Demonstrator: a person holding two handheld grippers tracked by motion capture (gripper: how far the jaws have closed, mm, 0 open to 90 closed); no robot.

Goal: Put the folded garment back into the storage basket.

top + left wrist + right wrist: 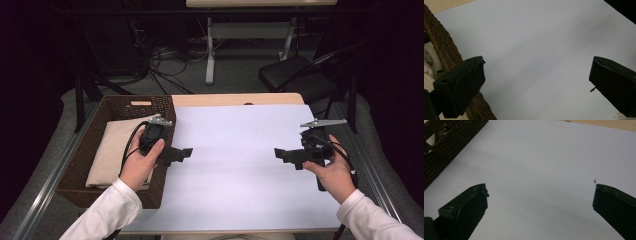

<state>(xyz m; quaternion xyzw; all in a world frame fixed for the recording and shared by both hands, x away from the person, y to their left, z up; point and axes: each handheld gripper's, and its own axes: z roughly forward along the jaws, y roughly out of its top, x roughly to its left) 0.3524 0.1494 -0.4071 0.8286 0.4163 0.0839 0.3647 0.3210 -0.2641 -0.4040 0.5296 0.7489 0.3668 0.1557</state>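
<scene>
Basket (pixel 90 150) at the table's (pixel 280 99) left edge, beside the mat (pixel 235 170); cloth (pixel 112 150) inside. Left gripper (pixel 186 152) just right of basket, right gripper (pixel 278 153) across the mat.

High view: fixed above the person's side, facing forward and down; takes in the whole table (pixel 235 100), the white sheet (pixel 240 165), the wicker basket (pixel 90 145) at the left, and floor beyond.
Left gripper view: rides the left tool (pixel 180 153), close above the sheet (pixel 536 50), looking along its wide-apart jaws; basket wall (pixel 441 47) at its left edge.
Right gripper view: rides the right tool (pixel 285 155), low over the sheet (pixel 536 165), facing across toward the basket (pixel 451 142).
Shared ground: sheet and basket in all three; the pale cloth (pixel 112 150) in the basket perhaps shows in the left gripper view too.
</scene>
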